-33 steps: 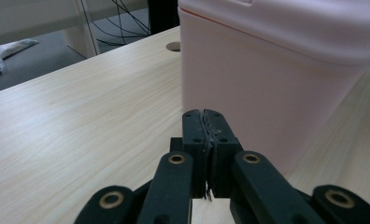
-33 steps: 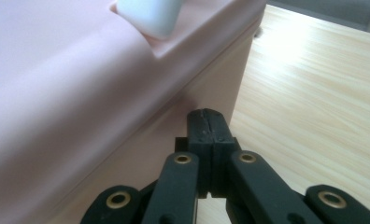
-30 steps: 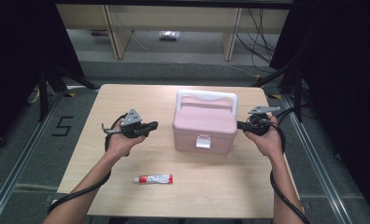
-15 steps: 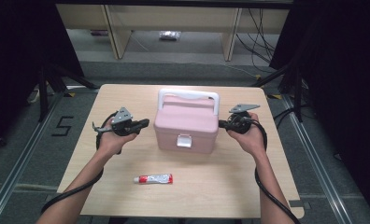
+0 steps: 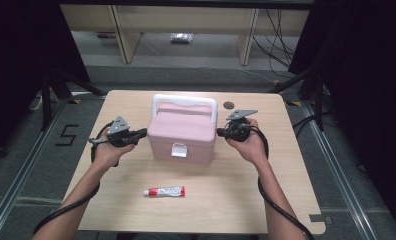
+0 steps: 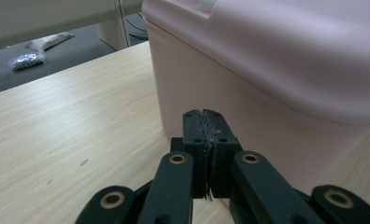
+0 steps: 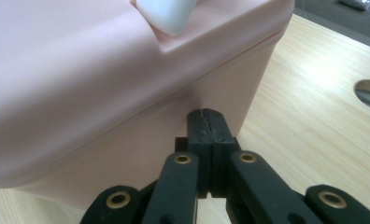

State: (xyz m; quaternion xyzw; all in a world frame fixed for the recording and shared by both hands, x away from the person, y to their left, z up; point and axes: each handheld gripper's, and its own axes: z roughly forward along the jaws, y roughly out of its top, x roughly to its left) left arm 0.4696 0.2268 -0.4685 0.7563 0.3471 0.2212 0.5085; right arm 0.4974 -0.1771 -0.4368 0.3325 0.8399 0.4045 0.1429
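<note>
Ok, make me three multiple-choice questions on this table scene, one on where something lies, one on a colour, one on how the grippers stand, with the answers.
1. Where does the small tube lie?
A. On the table, in front of the box, nearer the person
B. On top of the box lid
C. Behind the box, by the round hole

2. What colour is the handle of the pink box?
A. Black
B. White
C. Red

3. How do the jaws of the left gripper and the right gripper stand?
A. Both wide open
B. Left open, right shut
C. Both shut, with nothing between them

Answers: 1 A, the high view shows the tube on bare wood between the box and the person. 2 B, the handle arches white over the pink lid. 3 C, each gripper view shows its pads pressed together beside the box wall.
</note>
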